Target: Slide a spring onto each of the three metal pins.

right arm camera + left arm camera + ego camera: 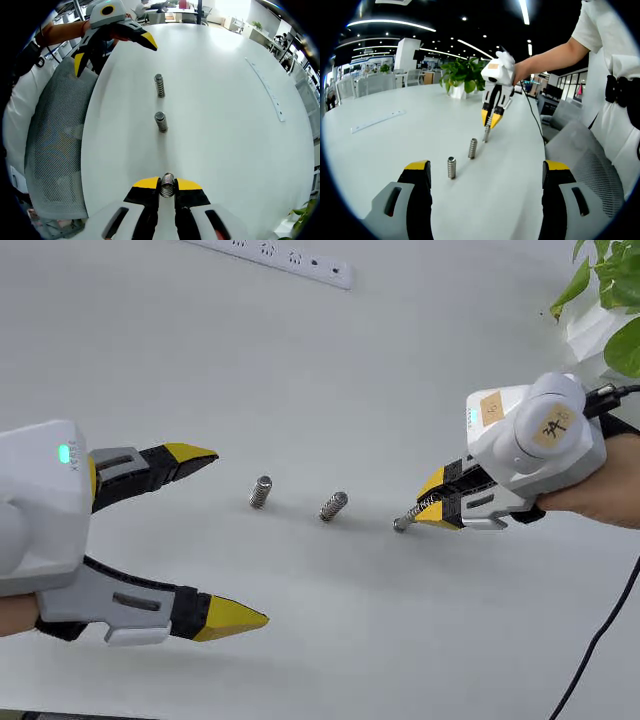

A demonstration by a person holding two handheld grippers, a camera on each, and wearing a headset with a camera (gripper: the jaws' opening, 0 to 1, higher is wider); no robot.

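While the left gripper (215,537) stood wide open at 9 o'clock in the head view, the right gripper (440,508) clamped the third spring (415,512), its axis slanting toward 8 o'clock. From the left gripper view, it lay at 12 o'clock beyond two sprung pins (451,167). From the right gripper view, it pointed to 12 o'clock along their row, and the right gripper was much the nearer.
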